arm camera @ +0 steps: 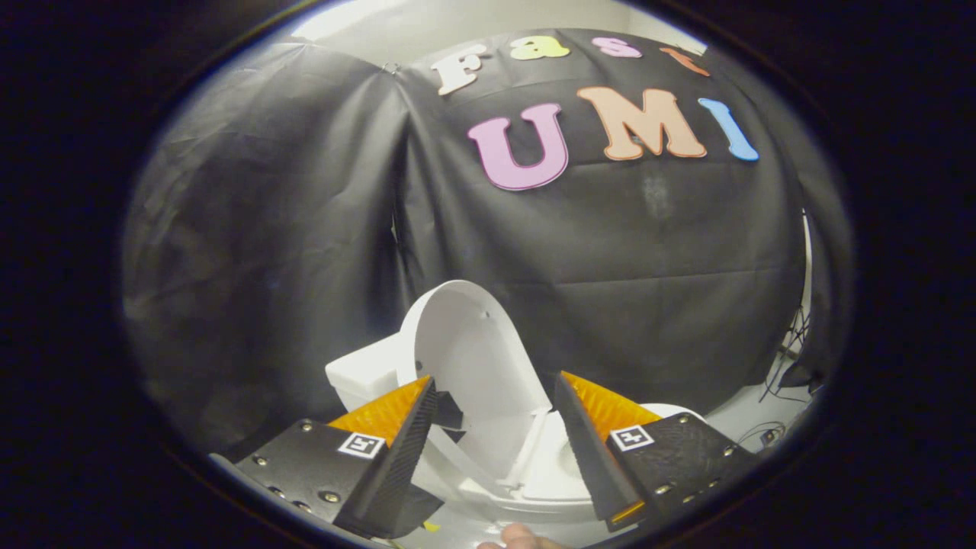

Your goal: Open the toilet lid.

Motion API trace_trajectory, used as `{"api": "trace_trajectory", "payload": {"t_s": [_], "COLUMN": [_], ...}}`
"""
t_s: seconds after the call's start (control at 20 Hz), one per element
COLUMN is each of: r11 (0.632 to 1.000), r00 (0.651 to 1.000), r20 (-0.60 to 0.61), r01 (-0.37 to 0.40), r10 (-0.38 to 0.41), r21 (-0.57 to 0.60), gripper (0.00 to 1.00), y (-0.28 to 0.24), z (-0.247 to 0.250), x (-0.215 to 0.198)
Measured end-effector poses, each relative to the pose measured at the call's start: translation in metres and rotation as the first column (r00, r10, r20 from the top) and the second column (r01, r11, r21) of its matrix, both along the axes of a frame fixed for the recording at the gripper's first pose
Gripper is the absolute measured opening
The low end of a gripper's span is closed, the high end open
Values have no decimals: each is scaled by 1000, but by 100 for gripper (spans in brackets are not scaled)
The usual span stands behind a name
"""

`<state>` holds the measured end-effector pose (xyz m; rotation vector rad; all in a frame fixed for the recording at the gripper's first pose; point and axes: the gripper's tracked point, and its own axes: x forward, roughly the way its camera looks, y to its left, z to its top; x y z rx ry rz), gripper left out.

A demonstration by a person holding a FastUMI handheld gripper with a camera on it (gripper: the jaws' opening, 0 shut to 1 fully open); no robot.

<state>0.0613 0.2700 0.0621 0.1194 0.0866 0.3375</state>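
Gripper view. Tongs [496, 423] spread wide, both fingers visible at the bottom, with a broad gap between them. Nothing is held; neither finger presses on anything that can be seen. Each finger carries a small square printed marker on its upper face.

Toilet [526, 473], white, sits just ahead of and between the fingers. Toilet lid [469, 358] is raised: it stands nearly upright, tilted back a little toward the tank [362, 377], with its pale inner face turned toward the camera. The lid's top edge rises well above the fingertips. The left finger overlaps the lower left edge of the lid; contact between the two cannot be judged. The right finger stands apart from the lid, over the right side of the seat.

Seat [549, 476] lies down on the bowl, seen in the gap between the fingers and partly hidden by them. The hinge area where lid meets seat is just visible between the fingers.

Tank shows to the left of the lid, behind the left finger.

A fingertip of a person [522, 536] shows below the toilet, between the fingers' bases.

Black cloth wall [267, 252] hangs behind the toilet. A few cables [789, 358] lie on the pale floor [751, 415] to the right, beyond the right finger.
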Motion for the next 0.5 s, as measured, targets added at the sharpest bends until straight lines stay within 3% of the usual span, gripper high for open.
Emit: {"api": "trace_trajectory", "payload": {"t_s": [0.5], "r11": [993], "r00": [993], "r20": [-42], "r01": [114], "r10": [-114], "r21": [-5], "gripper": [92], "y": [-83], "z": [-13], "x": [13]}}
